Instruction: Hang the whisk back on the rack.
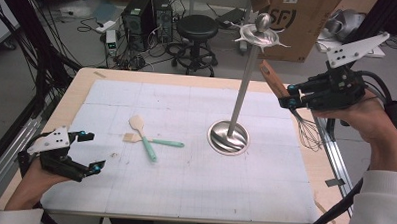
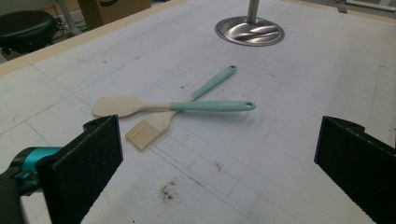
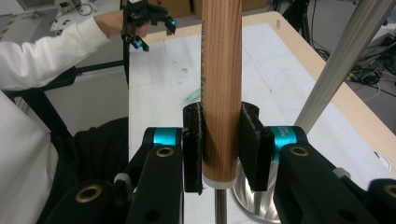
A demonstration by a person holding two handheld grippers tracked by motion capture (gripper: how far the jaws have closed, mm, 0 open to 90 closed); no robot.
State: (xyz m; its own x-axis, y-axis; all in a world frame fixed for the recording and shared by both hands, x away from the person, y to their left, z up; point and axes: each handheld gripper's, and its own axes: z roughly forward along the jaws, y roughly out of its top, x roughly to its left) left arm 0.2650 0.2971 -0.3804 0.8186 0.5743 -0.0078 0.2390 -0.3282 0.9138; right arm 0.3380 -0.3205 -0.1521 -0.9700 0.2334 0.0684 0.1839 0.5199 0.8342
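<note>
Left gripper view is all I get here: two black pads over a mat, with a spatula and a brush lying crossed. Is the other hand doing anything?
Observer: Yes. The right gripper is raised beside the table's right edge, clamped on the wooden handle of a whisk.
Operator: Which way does the whisk hang?
Observer: Its wires point down and the handle tilts up toward the steel stand.
Operator: I see a shiny round base at the top of my picture. What is on it?
Observer: A tall pole rises from that base to a ring of hooks under a ball, and nothing hangs on them.
</note>
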